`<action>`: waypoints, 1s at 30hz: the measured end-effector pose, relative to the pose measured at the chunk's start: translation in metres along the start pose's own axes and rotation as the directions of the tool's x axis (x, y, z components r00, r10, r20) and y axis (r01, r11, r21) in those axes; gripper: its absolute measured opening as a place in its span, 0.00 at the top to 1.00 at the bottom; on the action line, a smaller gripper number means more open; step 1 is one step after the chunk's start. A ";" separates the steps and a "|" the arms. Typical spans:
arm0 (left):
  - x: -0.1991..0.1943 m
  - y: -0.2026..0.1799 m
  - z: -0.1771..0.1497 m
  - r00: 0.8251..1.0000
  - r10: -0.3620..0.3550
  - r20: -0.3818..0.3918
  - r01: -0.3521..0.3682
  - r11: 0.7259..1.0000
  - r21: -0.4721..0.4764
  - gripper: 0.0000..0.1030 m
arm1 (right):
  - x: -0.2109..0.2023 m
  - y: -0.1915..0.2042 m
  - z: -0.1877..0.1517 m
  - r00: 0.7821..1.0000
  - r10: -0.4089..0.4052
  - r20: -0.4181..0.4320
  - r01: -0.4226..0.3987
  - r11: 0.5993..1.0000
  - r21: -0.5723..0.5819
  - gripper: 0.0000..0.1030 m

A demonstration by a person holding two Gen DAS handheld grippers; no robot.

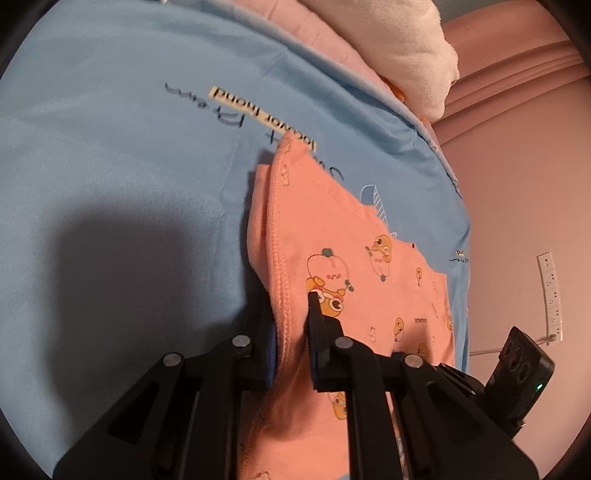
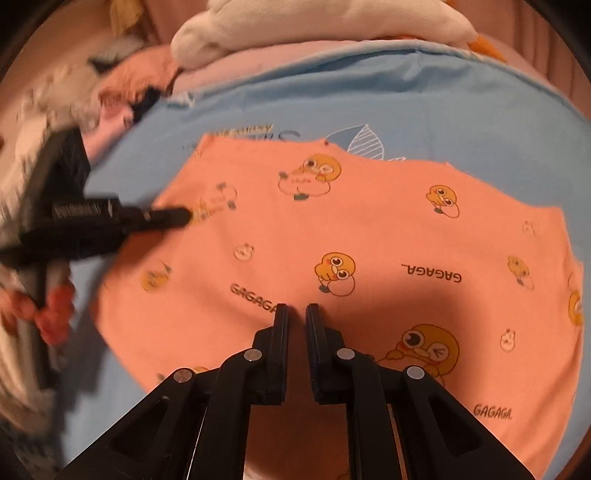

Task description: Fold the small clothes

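Note:
A small orange garment [image 2: 369,236] printed with yellow cartoon ducks and "GAGAGA" lies spread on a light blue sheet [image 2: 443,110]. My left gripper [image 1: 291,325] is shut on the garment's ribbed edge [image 1: 280,258] and lifts a fold of it off the sheet. The left gripper also shows in the right wrist view [image 2: 184,216], blurred, at the garment's left edge. My right gripper [image 2: 296,308] hovers over the garment's near part with its jaws nearly together and nothing between them.
The blue sheet [image 1: 110,166] has printed lettering and a leaf drawing. White and pink soft items [image 2: 314,26] are piled at its far edge. A pink wall with a white socket strip [image 1: 552,295] stands to the right.

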State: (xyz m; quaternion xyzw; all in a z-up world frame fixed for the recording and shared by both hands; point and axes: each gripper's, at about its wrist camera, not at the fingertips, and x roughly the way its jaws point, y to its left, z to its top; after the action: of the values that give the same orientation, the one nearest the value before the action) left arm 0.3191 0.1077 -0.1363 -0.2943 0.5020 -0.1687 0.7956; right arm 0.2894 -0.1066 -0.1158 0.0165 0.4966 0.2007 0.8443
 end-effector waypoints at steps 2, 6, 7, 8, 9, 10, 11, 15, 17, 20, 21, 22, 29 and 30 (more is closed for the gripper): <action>-0.009 -0.010 0.000 1.000 0.004 0.018 -0.005 1.000 0.028 0.89 | -0.010 -0.004 -0.002 0.998 0.052 0.042 -0.054 0.998 0.042 0.88; -0.025 -0.049 0.000 0.999 0.013 0.051 -0.018 0.993 0.115 0.90 | -0.022 -0.021 -0.008 0.985 0.120 0.122 -0.137 0.980 0.143 0.87; -0.027 -0.059 0.000 0.998 0.015 0.054 -0.022 0.991 0.133 0.91 | -0.023 -0.030 -0.007 0.978 0.156 0.137 -0.179 0.967 0.180 0.87; -0.028 -0.066 -0.001 0.998 0.018 0.056 -0.026 0.989 0.148 0.91 | -0.023 -0.036 -0.008 0.970 0.191 0.153 -0.222 0.951 0.216 0.87; -0.028 -0.077 -0.002 0.998 0.025 0.057 -0.034 0.984 0.175 0.91 | -0.025 -0.042 -0.009 0.958 0.230 0.170 -0.267 0.931 0.248 0.87; -0.028 -0.092 -0.004 0.997 0.036 0.061 -0.048 0.977 0.209 0.91 | -0.025 -0.049 -0.010 0.942 0.275 0.190 -0.322 0.903 0.286 0.87; -0.027 -0.108 -0.007 0.997 0.049 0.062 -0.063 0.968 0.242 0.91 | -0.027 -0.055 -0.013 0.929 0.306 0.208 -0.360 0.877 0.318 0.86; -0.010 -0.155 -0.022 0.997 0.066 0.042 -0.076 0.936 0.343 0.91 | -0.031 -0.094 -0.028 0.853 0.408 0.326 -0.521 0.712 0.472 0.69; 0.006 -0.179 -0.034 0.996 0.090 0.026 -0.093 0.909 0.407 0.91 | -0.033 -0.112 -0.039 0.803 0.443 0.400 -0.596 0.608 0.524 0.64; 0.032 -0.199 -0.051 0.994 0.112 0.004 -0.101 0.876 0.471 0.91 | -0.034 -0.132 -0.050 0.745 0.455 0.487 -0.666 0.486 0.566 0.45; 0.043 -0.203 -0.056 0.993 0.119 -0.014 -0.097 0.867 0.490 0.90 | -0.031 -0.141 -0.053 0.721 0.465 0.513 -0.691 0.434 0.578 0.43; 0.060 -0.205 -0.062 0.990 0.130 -0.059 -0.083 0.861 0.502 0.89 | -0.027 -0.146 -0.054 0.711 0.476 0.517 -0.699 0.401 0.592 0.39; 0.079 -0.182 -0.078 0.979 0.095 -0.182 0.001 0.884 0.467 0.90 | -0.022 -0.148 -0.036 0.772 0.492 0.403 -0.624 0.465 0.629 0.39; 0.071 -0.177 -0.077 0.981 0.079 -0.179 0.013 0.887 0.462 0.90 | -0.022 -0.147 -0.034 0.793 0.480 0.376 -0.598 0.496 0.629 0.39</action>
State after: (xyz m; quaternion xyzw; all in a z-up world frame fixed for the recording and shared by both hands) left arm 0.2858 -0.0920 -0.0983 -0.0707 0.5274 -0.2968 0.7929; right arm 0.2989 -0.2550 -0.1482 0.5162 0.4376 0.2408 0.6958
